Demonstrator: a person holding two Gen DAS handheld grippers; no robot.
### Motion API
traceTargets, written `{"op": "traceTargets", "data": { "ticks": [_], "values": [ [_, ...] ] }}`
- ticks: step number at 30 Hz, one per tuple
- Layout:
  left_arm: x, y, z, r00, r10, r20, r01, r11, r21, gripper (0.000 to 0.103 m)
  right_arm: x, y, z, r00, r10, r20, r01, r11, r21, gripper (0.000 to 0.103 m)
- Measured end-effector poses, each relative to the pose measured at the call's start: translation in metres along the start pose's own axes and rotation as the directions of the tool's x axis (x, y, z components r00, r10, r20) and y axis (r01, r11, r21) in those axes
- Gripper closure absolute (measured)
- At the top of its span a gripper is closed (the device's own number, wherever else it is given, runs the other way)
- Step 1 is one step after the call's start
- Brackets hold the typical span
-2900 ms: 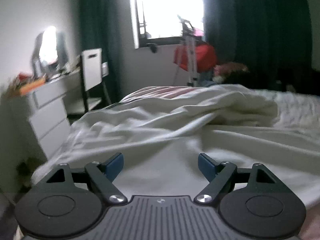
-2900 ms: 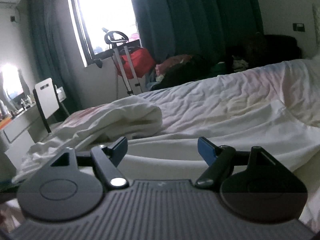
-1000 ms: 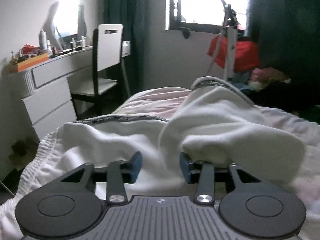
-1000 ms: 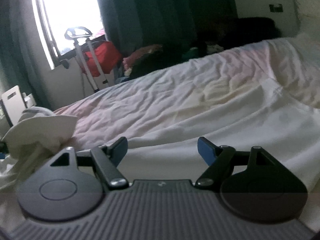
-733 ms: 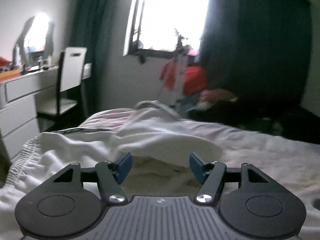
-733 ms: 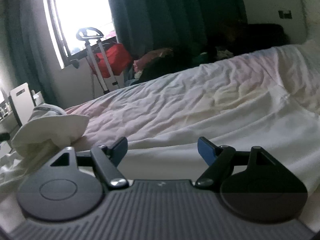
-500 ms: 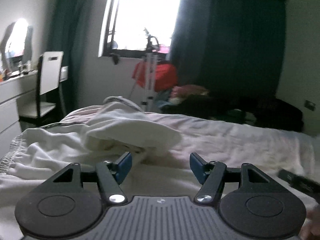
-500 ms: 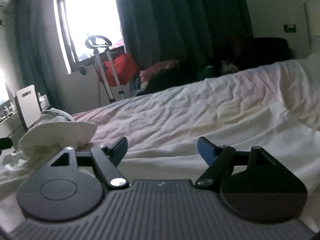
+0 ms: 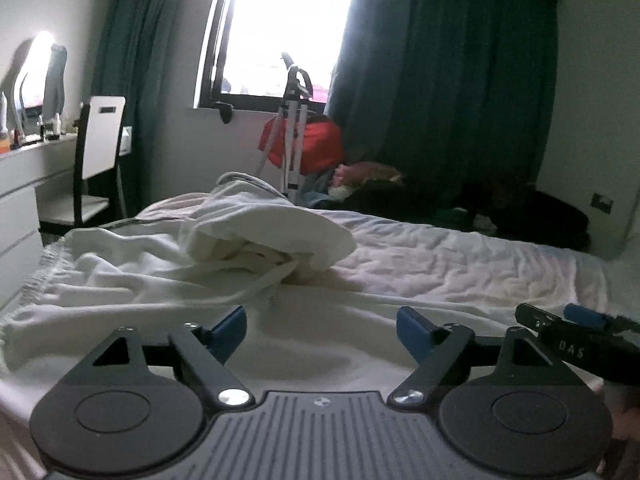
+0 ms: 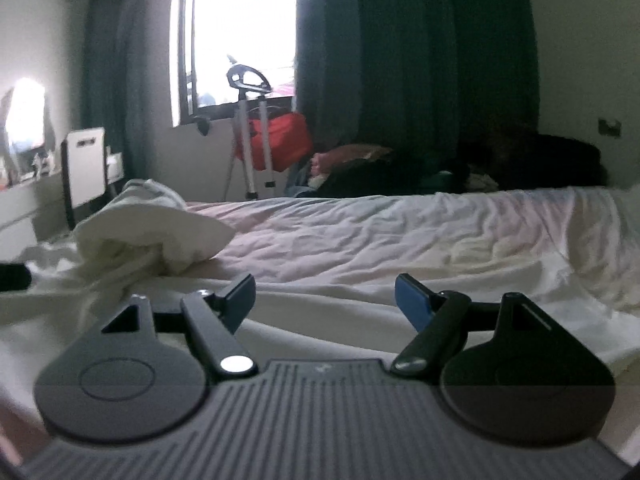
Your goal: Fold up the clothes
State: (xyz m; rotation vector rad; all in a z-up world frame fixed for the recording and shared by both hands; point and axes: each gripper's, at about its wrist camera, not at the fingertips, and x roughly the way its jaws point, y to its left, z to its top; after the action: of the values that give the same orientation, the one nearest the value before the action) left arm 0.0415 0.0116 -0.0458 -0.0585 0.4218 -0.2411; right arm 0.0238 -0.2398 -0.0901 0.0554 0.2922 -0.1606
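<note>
Left wrist view: we hold the left tongs [image 9: 320,330] released, fingers spread wide and grasping nothing, low over the near flat part of the white garment [image 9: 168,276] on the bed [image 9: 460,264]. At the right edge of this view the right tongs [image 9: 576,322] are partly visible; the right wrist view shows the right tongs [image 10: 325,296] likewise released and empty above flat white cloth.

We judge the step in hand to be the gap between folds: one portion of the garment lies turned over in a rounded bundle [image 9: 272,236], and neither pair of tongs grips anything. The next move calls for choosing a fresh edge or corner, lowering the tongs until one finger slides beneath the cloth, then clenching.

Relative to the left tongs, the bundle lies farther away and slightly left, apart from them. Relative to the right tongs, the bundle [image 10: 160,236] lies far left, well apart. Beyond the bed stand a chair [image 9: 98,152] and a window [image 9: 280,28].
</note>
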Motion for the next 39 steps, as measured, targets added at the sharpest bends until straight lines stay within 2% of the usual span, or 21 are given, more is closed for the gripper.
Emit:
{"op": "traceTargets", "data": {
  "ticks": [4, 10, 14, 19, 21, 23, 24, 26, 27, 28, 30, 31, 33, 34, 36, 38, 39],
  "values": [
    [-0.003, 0.006, 0.000, 0.999, 0.046, 0.016, -0.047, 0.998, 0.053, 0.006, 0.003, 0.012, -0.002, 1.000, -0.010, 0.001, 0.010, 0.998, -0.061, 0.025],
    [-0.004, 0.011, 0.002, 0.998, 0.055, 0.019, -0.055, 0.998, 0.024, 0.001, 0.004, 0.020, -0.001, 0.998, 0.053, -0.026, -0.054, 0.998, -0.024, 0.025],
    [0.000, 0.014, 0.001, 0.998, 0.064, 0.026, -0.064, 0.998, -0.005, 0.001, 0.008, 0.016, -0.001, 0.984, 0.152, -0.091, -0.143, 0.984, 0.106, 0.025],
    [0.010, 0.022, 0.001, 0.996, 0.091, 0.012, -0.090, 0.995, -0.048, 0.001, 0.033, 0.005, 0.000, 0.938, 0.277, -0.210, -0.197, 0.922, 0.334, 0.023],
    [0.011, 0.027, -0.001, 0.996, 0.084, 0.028, -0.082, 0.995, -0.050, 0.001, 0.055, 0.002, 0.003, 0.913, 0.343, -0.220, -0.214, 0.863, 0.457, 0.023],
    [0.013, 0.031, -0.003, 0.996, 0.077, 0.043, -0.075, 0.996, -0.052, 0.001, 0.081, -0.001, 0.005, 0.883, 0.420, -0.212, -0.226, 0.775, 0.591, 0.023],
    [0.016, 0.034, -0.005, 0.996, 0.081, 0.035, -0.079, 0.995, -0.059, 0.001, 0.095, -0.001, 0.005, 0.867, 0.455, -0.203, -0.225, 0.721, 0.655, 0.023],
    [0.024, 0.040, -0.007, 0.996, 0.089, 0.018, -0.087, 0.993, -0.074, 0.001, 0.131, 0.003, -0.003, 0.839, 0.518, -0.170, -0.187, 0.567, 0.802, 0.023],
    [0.028, 0.046, -0.009, 0.996, 0.090, 0.005, -0.089, 0.991, -0.101, 0.001, 0.149, 0.010, -0.002, 0.827, 0.538, -0.162, -0.169, 0.513, 0.842, 0.023],
    [0.032, 0.051, -0.009, 0.996, 0.094, -0.002, -0.093, 0.987, -0.130, 0.001, 0.166, 0.019, 0.000, 0.822, 0.545, -0.167, -0.149, 0.488, 0.860, 0.023],
    [0.040, 0.063, -0.011, 0.994, 0.108, -0.017, -0.109, 0.977, -0.185, 0.001, 0.195, 0.039, 0.008, 0.832, 0.525, -0.179, -0.111, 0.474, 0.874, 0.023],
    [0.044, 0.069, -0.011, 0.993, 0.114, -0.034, -0.119, 0.971, -0.207, 0.001, 0.206, 0.048, 0.012, 0.841, 0.512, -0.173, -0.093, 0.452, 0.887, 0.023],
    [0.055, 0.079, -0.015, 0.990, 0.125, -0.065, -0.138, 0.960, -0.245, 0.001, 0.229, 0.062, 0.016, 0.854, 0.502, -0.138, -0.066, 0.368, 0.928, 0.023],
    [0.060, 0.084, -0.016, 0.988, 0.129, -0.083, -0.146, 0.955, -0.259, 0.001, 0.239, 0.068, 0.018, 0.858, 0.497, -0.131, -0.061, 0.351, 0.935, 0.023],
    [0.074, 0.092, -0.020, 0.985, 0.119, -0.123, -0.151, 0.945, -0.291, 0.001, 0.260, 0.081, 0.022, 0.881, 0.450, -0.149, -0.033, 0.373, 0.927, 0.023],
    [0.084, 0.096, -0.024, 0.985, 0.116, -0.125, -0.150, 0.937, -0.315, 0.001, 0.276, 0.086, 0.022, 0.906, 0.378, -0.193, 0.025, 0.406, 0.913, 0.024],
    [0.088, 0.097, -0.026, 0.986, 0.115, -0.122, -0.148, 0.938, -0.313, 0.001, 0.286, 0.088, 0.019, 0.911, 0.353, -0.212, 0.054, 0.410, 0.911, 0.031]
  ]
}}
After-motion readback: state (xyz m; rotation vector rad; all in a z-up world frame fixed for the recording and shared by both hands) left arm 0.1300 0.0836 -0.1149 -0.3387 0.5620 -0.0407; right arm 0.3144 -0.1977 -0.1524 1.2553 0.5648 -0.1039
